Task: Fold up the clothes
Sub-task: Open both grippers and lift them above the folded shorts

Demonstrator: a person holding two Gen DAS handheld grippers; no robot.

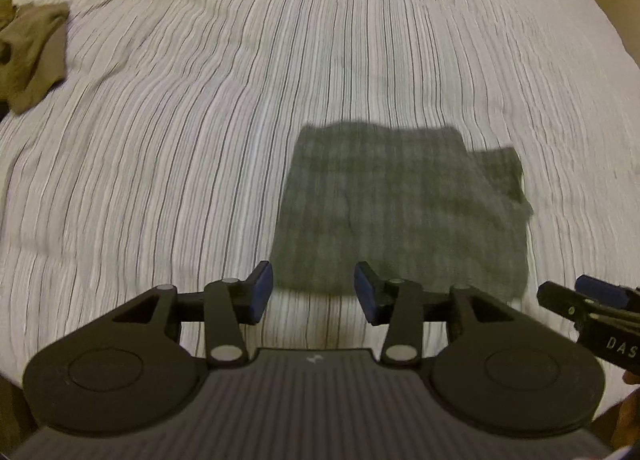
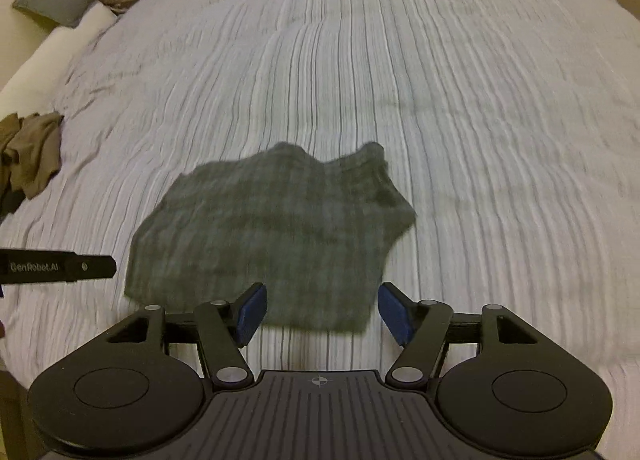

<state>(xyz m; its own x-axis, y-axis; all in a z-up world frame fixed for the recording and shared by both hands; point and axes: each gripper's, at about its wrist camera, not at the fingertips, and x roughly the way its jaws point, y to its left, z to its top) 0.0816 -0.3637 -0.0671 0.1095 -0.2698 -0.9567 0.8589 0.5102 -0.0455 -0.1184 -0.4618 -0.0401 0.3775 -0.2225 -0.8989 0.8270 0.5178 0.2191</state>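
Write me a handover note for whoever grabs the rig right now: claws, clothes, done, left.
Left claw: open, empty, above the near edge of the dark grey checked folded cloth.
Right claw: open, empty, over the same edge.
Grey cloth lies flat on the white striped ribbed bedspread, folded roughly square; one corner sticks out on the right.
Crumpled olive-brown garment sits far left, unfolded.
Done: grey cloth folded and released.
Left: probably tidy that corner, then fold the brown garment.
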